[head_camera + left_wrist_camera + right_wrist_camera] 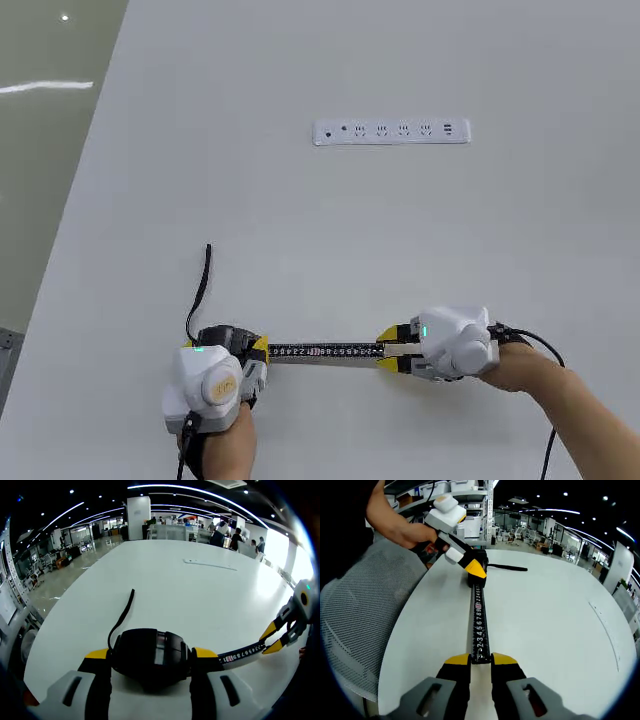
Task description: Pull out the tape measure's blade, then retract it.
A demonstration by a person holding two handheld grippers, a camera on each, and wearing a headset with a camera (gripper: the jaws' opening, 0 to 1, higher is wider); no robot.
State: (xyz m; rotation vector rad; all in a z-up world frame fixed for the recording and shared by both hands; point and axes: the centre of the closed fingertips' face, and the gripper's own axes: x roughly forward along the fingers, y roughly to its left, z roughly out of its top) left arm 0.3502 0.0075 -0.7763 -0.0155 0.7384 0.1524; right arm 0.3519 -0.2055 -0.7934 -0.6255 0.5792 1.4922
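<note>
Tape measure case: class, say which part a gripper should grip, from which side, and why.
Grip the black case across its rounded body, one jaw each side, as the left gripper does. Come from the side opposite the strap, crosswise to the blade, so both stay free.

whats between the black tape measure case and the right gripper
The tape's pulled-out dark numbered blade spans from the black case to the right gripper, over bare white table; the head view shows it.

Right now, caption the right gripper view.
Right gripper pinches the tip of the black numbered blade drawn from the black tape-measure case in the left gripper.
</note>
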